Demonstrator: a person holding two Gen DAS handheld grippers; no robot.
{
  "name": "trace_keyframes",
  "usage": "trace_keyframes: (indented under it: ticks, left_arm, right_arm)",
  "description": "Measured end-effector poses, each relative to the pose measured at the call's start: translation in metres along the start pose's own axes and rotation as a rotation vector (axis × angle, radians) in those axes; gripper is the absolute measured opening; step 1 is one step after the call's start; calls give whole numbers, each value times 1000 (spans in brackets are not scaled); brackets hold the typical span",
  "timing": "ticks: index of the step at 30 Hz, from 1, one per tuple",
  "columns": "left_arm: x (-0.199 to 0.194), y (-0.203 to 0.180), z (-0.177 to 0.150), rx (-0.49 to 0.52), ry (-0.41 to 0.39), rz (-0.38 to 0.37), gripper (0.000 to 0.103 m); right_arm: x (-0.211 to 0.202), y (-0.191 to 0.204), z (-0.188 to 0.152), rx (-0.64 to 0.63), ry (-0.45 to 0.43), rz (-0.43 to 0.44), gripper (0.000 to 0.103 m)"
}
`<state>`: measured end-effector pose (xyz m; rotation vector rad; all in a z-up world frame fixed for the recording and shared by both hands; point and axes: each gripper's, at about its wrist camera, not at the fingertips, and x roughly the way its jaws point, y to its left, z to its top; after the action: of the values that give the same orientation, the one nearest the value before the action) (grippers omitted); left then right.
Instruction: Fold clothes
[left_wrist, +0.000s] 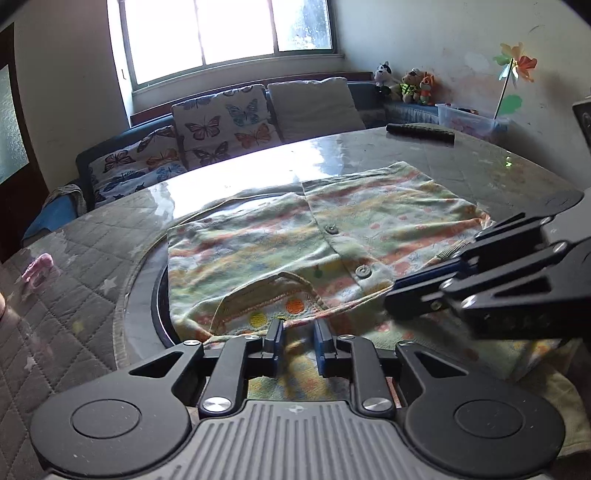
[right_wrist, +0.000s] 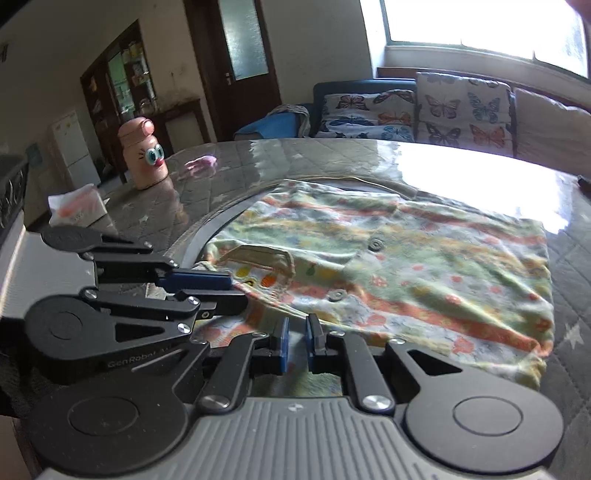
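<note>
A small pastel shirt (left_wrist: 303, 240) with green, orange and yellow print and buttons lies flat on the round table; it also shows in the right wrist view (right_wrist: 424, 266). My left gripper (left_wrist: 298, 341) is open at the shirt's near edge by the collar, its jaws a small gap apart with cloth under them. My right gripper (right_wrist: 295, 341) is open at the near hem, jaws a small gap apart. In the left wrist view the right gripper (left_wrist: 402, 299) comes in from the right over the shirt. In the right wrist view the left gripper (right_wrist: 236, 291) lies at the left by the collar.
The table (left_wrist: 369, 151) has a glossy top over a quilted cover. A dark remote (left_wrist: 419, 133) lies at its far edge. A pink cartoon bottle (right_wrist: 146, 155), a tissue pack (right_wrist: 79, 208) and a pink scrap (right_wrist: 201, 164) stand at the left. A sofa with butterfly cushions (left_wrist: 221, 125) is behind.
</note>
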<state>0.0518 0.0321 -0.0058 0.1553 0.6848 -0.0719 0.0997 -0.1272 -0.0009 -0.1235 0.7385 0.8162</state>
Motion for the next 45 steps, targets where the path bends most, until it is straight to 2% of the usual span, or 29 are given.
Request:
trace_keyframes:
  ticks: [10,16,25,29,38,40,45]
  left_arm:
    - [-28,-18,-11,55,-32,-43,40]
    - [-43,-26,-28,88,-33,-40,44]
    - [-67,-14,-46,73,-22,-5,45]
    - [-81,-17,-53,132,-15,-18,46]
    - [-96,-44,-73,348,-26,-74,59]
    - [-95,-51,-74,374,-39,-82,62]
    - [-90,-63,-69,403,-83,-117,63]
  right_arm:
    - [-32,-5,-23,10,13,-4,19]
    - [-53,-13,-41,47,3,-18,21]
    - [-72,-19,-54,79,-9,-45,24]
    - [-72,-22,-57,88,-11,-36,24]
    - [-83,-23,-57,113,-11,-20,26]
    - [-86,-22,-57,105,-12,-27,30]
    - [-93,-22,-61,75,-5,-51,35]
